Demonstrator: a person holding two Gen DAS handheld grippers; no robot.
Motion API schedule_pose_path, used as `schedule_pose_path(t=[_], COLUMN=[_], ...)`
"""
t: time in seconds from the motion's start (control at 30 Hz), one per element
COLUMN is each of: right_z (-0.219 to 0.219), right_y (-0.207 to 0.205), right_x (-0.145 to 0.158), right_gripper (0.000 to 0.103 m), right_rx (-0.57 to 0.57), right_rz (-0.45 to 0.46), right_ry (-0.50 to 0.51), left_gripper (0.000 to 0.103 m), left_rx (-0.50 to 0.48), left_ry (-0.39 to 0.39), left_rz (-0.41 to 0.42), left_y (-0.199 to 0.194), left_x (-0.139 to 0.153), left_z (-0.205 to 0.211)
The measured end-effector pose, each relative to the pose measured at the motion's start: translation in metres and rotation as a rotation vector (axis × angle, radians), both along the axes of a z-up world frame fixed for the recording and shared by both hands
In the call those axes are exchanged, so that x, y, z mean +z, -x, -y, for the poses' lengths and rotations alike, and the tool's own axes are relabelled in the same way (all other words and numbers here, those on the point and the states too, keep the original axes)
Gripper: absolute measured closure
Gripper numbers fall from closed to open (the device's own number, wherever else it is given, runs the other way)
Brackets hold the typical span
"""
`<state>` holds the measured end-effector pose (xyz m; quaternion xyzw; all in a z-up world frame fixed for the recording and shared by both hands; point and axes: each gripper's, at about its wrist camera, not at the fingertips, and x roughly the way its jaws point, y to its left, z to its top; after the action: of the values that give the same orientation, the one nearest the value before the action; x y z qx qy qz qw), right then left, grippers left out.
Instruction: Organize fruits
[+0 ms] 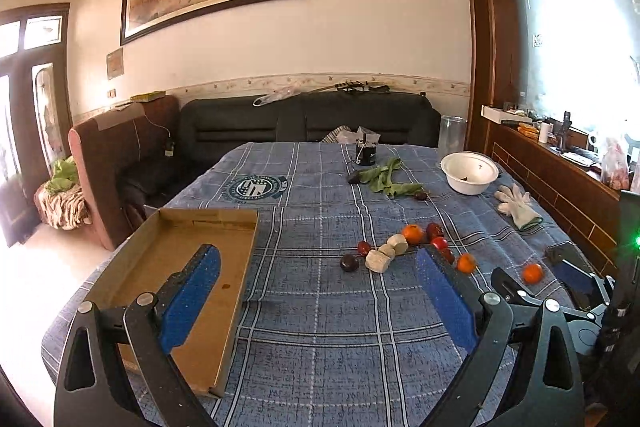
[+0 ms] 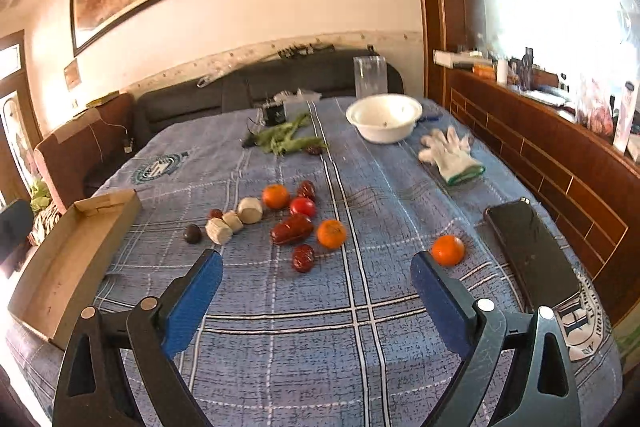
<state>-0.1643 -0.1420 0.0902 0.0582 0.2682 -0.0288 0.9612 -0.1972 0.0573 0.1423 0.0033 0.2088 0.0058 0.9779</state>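
A cluster of fruit lies mid-table on the blue plaid cloth: three oranges [image 2: 275,196] [image 2: 331,233] [image 2: 447,250], a red tomato [image 2: 303,206], dark red dates [image 2: 292,229], a dark plum [image 2: 192,233] and pale cut chunks [image 2: 250,209]. The cluster also shows in the left wrist view [image 1: 412,233]. A shallow cardboard tray [image 1: 168,267] [image 2: 68,259] lies at the left. My left gripper [image 1: 318,263] is open and empty, its left finger over the tray. My right gripper [image 2: 316,269] is open and empty, just short of the fruit.
A white bowl [image 2: 384,117] stands at the far right, with a white glove [image 2: 450,151] beside it and green leaves [image 2: 286,139] at the back. A black phone [image 2: 530,251] lies by the right edge. A clear jar [image 2: 370,75] and a sofa [image 1: 304,123] are behind.
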Motion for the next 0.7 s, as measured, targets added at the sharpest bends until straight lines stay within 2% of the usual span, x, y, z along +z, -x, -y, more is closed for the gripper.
schedule_pose_path(t=[0.1,0.4,0.5,0.7], right_z=[-0.005,0.007,0.009,0.015], right_y=[0.002,0.005,0.005,0.005], right_x=[0.003,-0.002,-0.003,-0.005], right_gripper=[0.006,0.006,0.006,0.006], right_rx=[-0.011,-0.042,-0.062,-0.056], right_rz=[0.020,0.022,0.030,0.029], right_ry=[0.034,0.016,0.032,0.002], left_gripper=[0.005,0.005,0.005,0.005], left_rx=[0.004,-0.001,-0.004,-0.021], left_ry=[0.019,0.076,0.081,0.082], left_rz=[-0.015,-0.049,-0.049,-0.070], left_y=[0.002,0.000,0.000,-0.004], left_x=[-0.002,-0.007,-0.007,-0.010], left_z=[-0.005,-0.015,-0.015,-0.011])
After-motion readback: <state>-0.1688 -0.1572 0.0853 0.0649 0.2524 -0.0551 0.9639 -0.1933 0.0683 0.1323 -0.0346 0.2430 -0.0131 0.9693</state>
